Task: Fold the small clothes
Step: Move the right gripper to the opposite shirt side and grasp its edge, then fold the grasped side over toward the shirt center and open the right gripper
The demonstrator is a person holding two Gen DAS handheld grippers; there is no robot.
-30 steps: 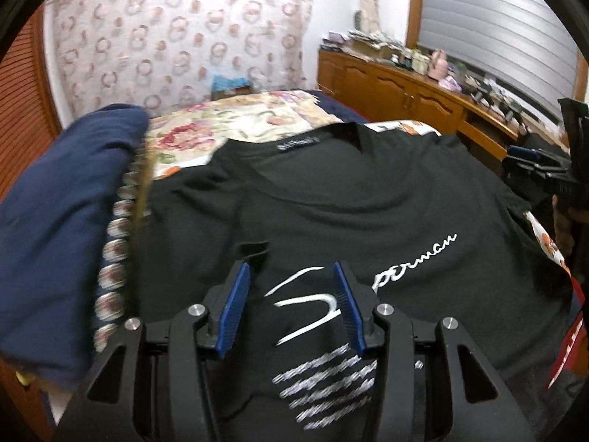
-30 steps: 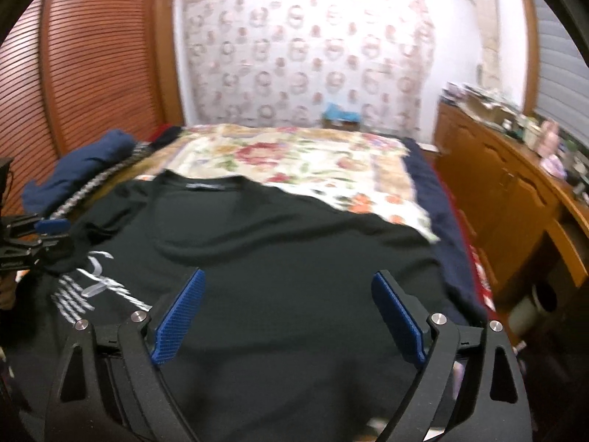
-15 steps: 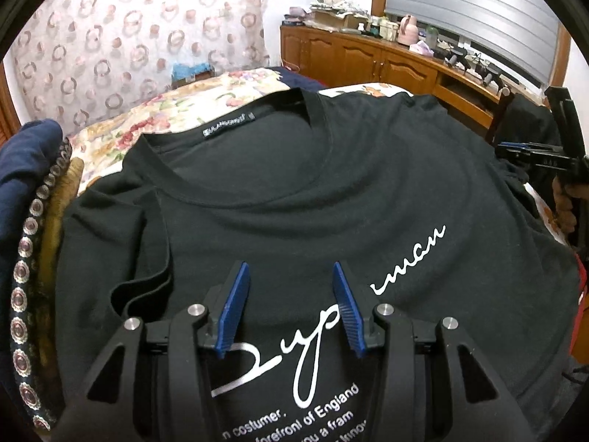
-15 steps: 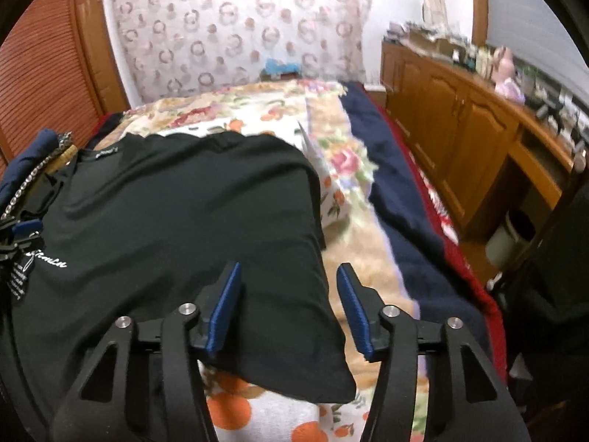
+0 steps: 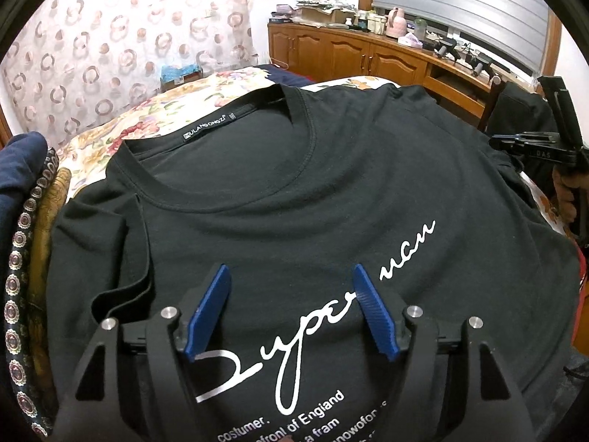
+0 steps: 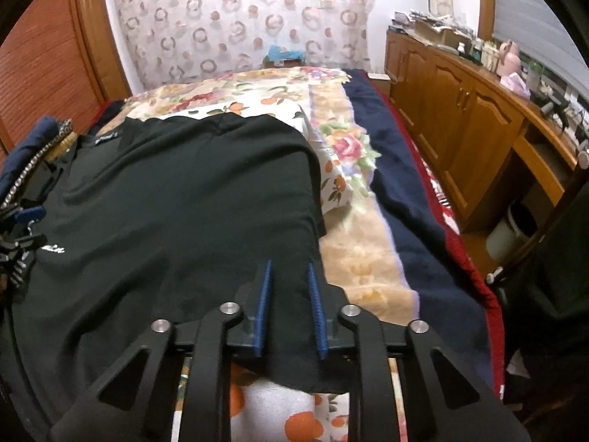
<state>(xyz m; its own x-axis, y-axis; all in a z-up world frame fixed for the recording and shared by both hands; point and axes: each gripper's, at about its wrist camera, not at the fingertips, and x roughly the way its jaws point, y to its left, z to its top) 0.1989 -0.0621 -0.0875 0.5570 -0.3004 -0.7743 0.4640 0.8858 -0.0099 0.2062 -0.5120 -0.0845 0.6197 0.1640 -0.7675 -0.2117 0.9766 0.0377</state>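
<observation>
A black T-shirt [image 5: 313,199] with white script print lies flat, front up, on the bed, collar towards the far wall. My left gripper [image 5: 291,276] is open and empty above the chest print. In the right wrist view the same shirt [image 6: 176,202] fills the left half. My right gripper [image 6: 289,269] has its blue pads nearly together over the shirt's right sleeve edge, with a narrow gap; whether cloth is pinched between them is unclear. The right gripper also shows at the left wrist view's right edge [image 5: 533,147].
A floral bedspread [image 6: 353,246] covers the bed. A dark blue blanket [image 6: 405,184] runs along its right side. Folded navy clothes [image 5: 18,176] lie at the left. A wooden cabinet [image 6: 460,110] with clutter lines the right wall. A bin [image 6: 515,228] stands on the floor.
My right gripper's jaws have closed from wide open to a narrow gap and moved right to the sleeve edge. My left gripper moved forward up the shirt towards the collar, still open.
</observation>
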